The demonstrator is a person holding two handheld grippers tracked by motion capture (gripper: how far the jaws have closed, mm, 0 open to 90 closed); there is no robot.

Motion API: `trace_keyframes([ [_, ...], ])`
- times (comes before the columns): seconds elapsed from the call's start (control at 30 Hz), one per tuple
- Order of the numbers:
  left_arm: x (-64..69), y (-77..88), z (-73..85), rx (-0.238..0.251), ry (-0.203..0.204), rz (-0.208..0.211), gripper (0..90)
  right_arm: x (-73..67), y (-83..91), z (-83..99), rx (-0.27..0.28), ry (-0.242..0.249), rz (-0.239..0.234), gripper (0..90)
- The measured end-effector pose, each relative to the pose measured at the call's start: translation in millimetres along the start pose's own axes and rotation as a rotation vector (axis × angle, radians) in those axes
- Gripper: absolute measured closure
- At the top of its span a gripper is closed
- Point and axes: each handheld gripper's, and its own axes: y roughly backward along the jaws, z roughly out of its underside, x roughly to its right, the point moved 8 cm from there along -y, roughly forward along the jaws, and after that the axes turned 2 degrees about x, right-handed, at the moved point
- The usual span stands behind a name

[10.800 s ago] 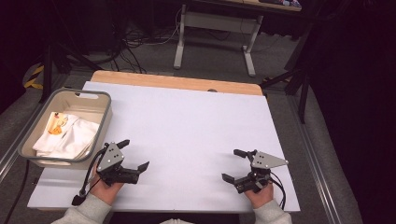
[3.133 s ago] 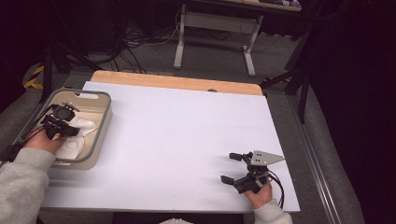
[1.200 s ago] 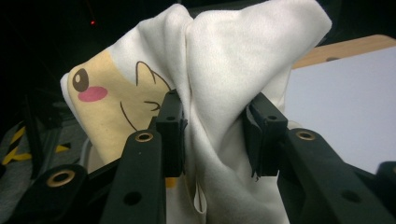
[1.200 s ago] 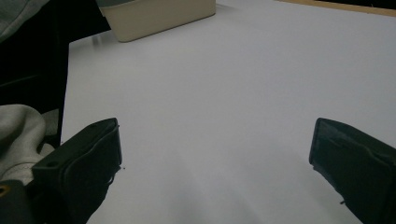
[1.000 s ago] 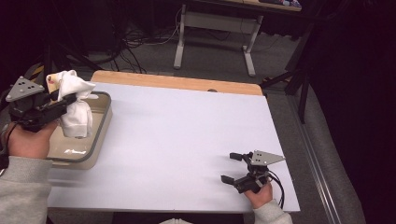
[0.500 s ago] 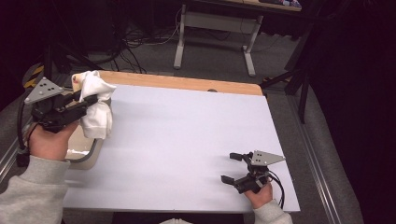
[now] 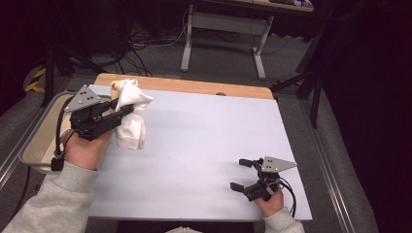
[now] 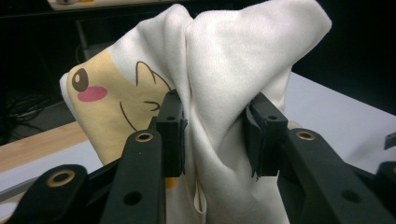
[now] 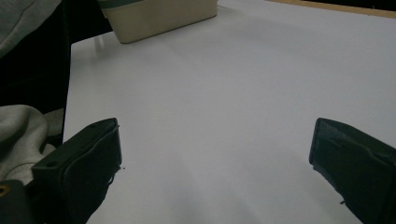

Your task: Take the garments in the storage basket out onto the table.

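Resting low on the table's (image 7: 204, 145) near right corner, the right gripper (image 7: 247, 174) gapes, holding nothing. Farther off, left gripper (image 7: 127, 109) is clenched on a bunched white cloth (image 7: 131, 124), lifted beside the beige bin (image 7: 34, 150).

My left claw (image 7: 127, 109) now off the table's near edge, white cloth (image 7: 131, 121) lifted from beige bin (image 7: 36, 150), carried over table (image 7: 204, 141)

White-topped table (image 7: 204, 145), wooden far edge, beige bin (image 7: 36, 145) at left
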Motion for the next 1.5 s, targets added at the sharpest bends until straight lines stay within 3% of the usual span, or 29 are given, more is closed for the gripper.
trace_keyframes([
  [0.03, 7.8, -5.9, 0.1, 0.0, -0.001, 0.022, 63.6, 0.0, 0.1, 0.0, 0.0, 0.0, 0.0, 2.9],
  [0.33, 36.9, -28.7, 3.4, -0.003, -0.002, 0.102, 63.5, -0.1, 0.4, -0.1, 0.001, 0.0, -0.002, 2.9],
  [0.57, 59.9, -47.6, 16.1, -0.023, 0.031, 0.188, 63.2, -0.4, 0.5, 0.0, 0.001, 0.003, -0.002, 2.9],
  [0.77, 79.4, -60.2, 29.1, -0.043, 0.03, 0.239, 63.2, -0.6, 0.5, 0.0, 0.001, 0.005, -0.003, 2.9],
  [1.17, 106.5, -81.9, 57.5, -0.075, 0.034, 0.325, 62.5, -0.9, 0.5, 0.2, 0.0, 0.003, -0.005, 2.9],
  [1.5, 117.3, -92.7, 79.6, -0.13, 0.028, 0.347, 61.9, -1.2, 0.5, 0.2, -0.001, 0.003, -0.006, 2.9],
])
